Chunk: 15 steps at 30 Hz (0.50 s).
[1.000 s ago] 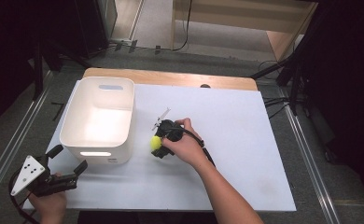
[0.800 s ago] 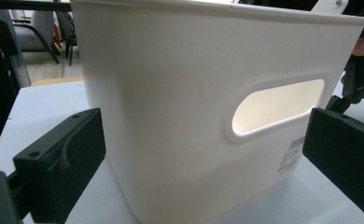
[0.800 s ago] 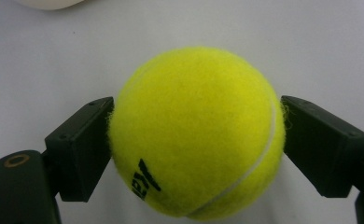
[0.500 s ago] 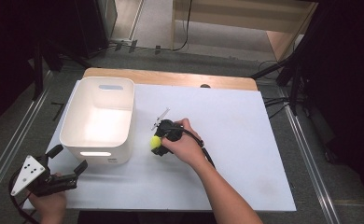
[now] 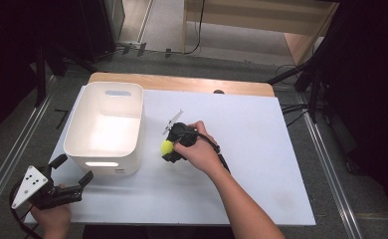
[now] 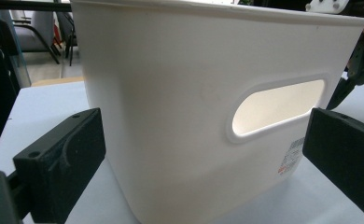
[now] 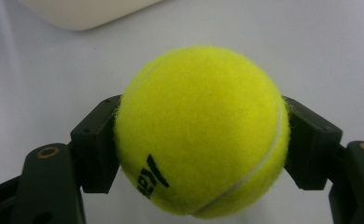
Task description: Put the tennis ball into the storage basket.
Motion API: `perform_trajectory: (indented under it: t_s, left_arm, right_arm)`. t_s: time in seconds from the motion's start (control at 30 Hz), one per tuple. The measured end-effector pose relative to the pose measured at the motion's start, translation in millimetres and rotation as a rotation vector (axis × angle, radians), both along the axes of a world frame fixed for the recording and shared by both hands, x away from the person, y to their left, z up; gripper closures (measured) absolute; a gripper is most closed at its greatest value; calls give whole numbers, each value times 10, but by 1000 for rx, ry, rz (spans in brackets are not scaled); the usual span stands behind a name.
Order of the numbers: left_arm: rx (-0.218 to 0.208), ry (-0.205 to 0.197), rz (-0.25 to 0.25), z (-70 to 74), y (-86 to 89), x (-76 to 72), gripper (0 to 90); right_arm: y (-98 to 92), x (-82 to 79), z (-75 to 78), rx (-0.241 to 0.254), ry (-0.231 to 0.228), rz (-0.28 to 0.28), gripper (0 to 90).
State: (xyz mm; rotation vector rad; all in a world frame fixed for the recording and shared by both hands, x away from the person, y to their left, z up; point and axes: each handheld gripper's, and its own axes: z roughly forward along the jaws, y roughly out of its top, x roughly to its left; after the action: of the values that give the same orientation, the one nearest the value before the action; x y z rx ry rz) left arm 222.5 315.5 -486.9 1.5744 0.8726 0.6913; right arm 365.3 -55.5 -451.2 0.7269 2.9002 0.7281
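On the white table (image 5: 261, 164), just right of the white bin (image 5: 105, 127), the right tongs (image 5: 168, 147) have just been closing and clench the yellow tennis ball (image 7: 201, 130); left tongs (image 5: 70, 179) stand released, facing the bin.

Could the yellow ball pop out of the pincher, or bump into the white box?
It might. The right gripper pinches the tennis ball only at its two round sides, so a quick swing could let it squirt out and roll across the white table. The white bin has tall walls close beside the ball, so a low carry could knock the ball against its rim. The left gripper sits open near the bin, not steadying it.
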Motion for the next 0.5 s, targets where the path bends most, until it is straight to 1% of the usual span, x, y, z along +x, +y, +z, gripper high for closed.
perform_trajectory:
  t_s: [0.07,0.1,0.13,0.17,0.23,0.3,0.37,0.43,0.5]
  left_arm:
    - [1,0,-1,0,-1,0,0]
    - [2,1,-1,0,-1,0,0]
    - [1,0,0,0,-2,0,0]
    - [3,0,-1,0,-1,0,0]
    - [4,0,0,0,-2,0,0]
    - [4,0,-1,0,-2,0,0]
    - [6,0,0,0,-2,-1,0]
    - [6,0,0,0,-3,-1,0]
    - [6,-1,-1,0,-3,0,0]
  right_arm:
    - [2,-6,46,15,-5,5,235]
    - [-2,-2,70,12,-10,20,235]
    - [4,-13,98,15,-5,14,236]
    - [0,-9,116,15,-11,21,235]
    - [5,-19,171,26,-3,21,236]
    - [4,-15,209,26,-12,38,236]
    - [13,-30,257,39,-3,32,237]
    - [17,-36,294,45,4,38,237]
    - [17,-34,329,57,4,57,238]
